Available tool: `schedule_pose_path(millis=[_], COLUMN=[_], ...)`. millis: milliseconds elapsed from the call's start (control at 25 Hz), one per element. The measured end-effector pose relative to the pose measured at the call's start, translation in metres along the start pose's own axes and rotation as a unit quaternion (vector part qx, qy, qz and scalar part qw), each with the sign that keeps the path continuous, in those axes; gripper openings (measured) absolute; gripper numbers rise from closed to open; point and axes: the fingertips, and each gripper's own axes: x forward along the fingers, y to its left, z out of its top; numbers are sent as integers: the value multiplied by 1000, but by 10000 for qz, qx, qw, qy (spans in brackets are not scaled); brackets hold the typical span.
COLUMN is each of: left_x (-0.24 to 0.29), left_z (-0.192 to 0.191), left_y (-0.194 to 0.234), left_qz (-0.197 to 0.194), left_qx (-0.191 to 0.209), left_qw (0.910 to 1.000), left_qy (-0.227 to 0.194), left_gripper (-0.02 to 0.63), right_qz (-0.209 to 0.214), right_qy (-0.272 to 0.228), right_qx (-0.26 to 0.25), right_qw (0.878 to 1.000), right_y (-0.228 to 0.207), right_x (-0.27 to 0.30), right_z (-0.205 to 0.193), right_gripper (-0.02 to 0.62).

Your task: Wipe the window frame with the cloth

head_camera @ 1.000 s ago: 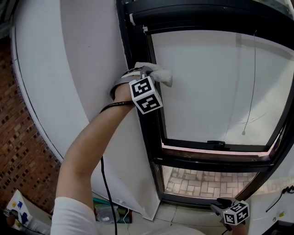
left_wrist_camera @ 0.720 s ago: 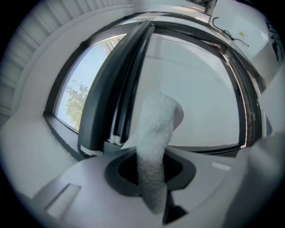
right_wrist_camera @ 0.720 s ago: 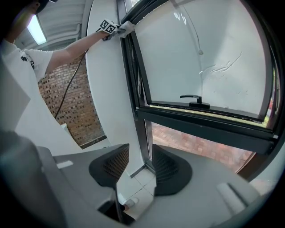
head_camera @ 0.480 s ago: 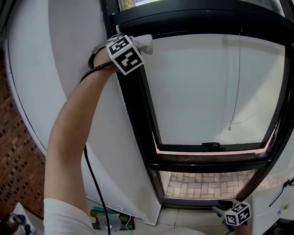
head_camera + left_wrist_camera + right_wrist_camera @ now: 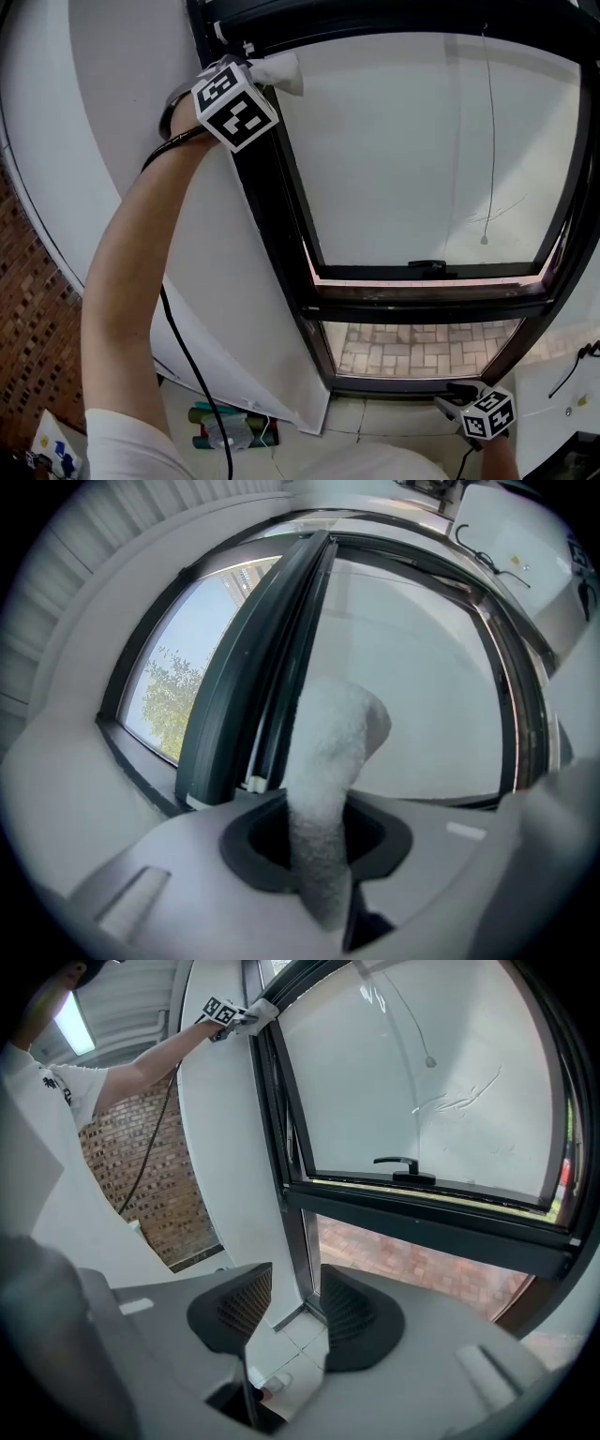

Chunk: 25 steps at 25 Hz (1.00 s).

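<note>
Fingers (image 5: pixel 253 832) of the left gripper (image 5: pixel 319 822) were clamped tight on one cloth (image 5: pixel 333 747), the only cloth in any view. It was white and nubby like terry, rolled into a thick wad that rose from between the two dark pads and bent to the right at its tip. Beyond it ran the dark window frame (image 5: pixel 248 677), its bars slanting away. One pane on the left showed a green tree (image 5: pixel 173 700) and sky, and one blank white pane lay on the right.

In the right gripper view, the right gripper (image 5: pixel 286 1312) held its two ribbed black fingers (image 5: pixel 234 1307) apart with nothing between them; only floor tile and the frame's foot showed through the gap. One black handle (image 5: pixel 403 1164) sat on the sash's bottom rail, and one thin cord (image 5: pixel 410 1026) hung over the white pane. Far up, a bare arm (image 5: pixel 141 1068) reached to the sash's top corner, with a brick wall (image 5: pixel 141 1185) behind it.

From the head view, two marker cubes showed, one (image 5: pixel 234 105) high at the left and one (image 5: pixel 489 413) low at the right. The cloth poked out at the upper left corner of the sash, its tip over the edge of the white pane; whether it pressed on the frame could not be told. One black cable (image 5: pixel 187 366) trailed down beside the arm. The right gripper hung near the floor, well apart from the cloth, below a lower pane showing brick paving (image 5: pixel 422 349).
</note>
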Motion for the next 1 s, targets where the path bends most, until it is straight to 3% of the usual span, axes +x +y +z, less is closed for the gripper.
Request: schedule_pose_path(millis=[320, 800, 1000], left_x=[-13, -18, -16], left_z=[15, -6, -19], left_y=[-99, -337, -414], left_qz=[-405, -1216, -1332], left_qx=[-362, -73, -107], left_qw=[9979, 9916, 9902], left_qy=[-363, -424, -406], left_gripper=[97, 95, 97], right_qz=[107, 63, -36], right_qy=[65, 225, 312], right_qx=[-231, -322, -266], right_qw=[9997, 9992, 9992], right_y=[8, 14, 12], right_x=[-2, -10, -15], right_z=[9, 8, 4], right_gripper=[164, 164, 164])
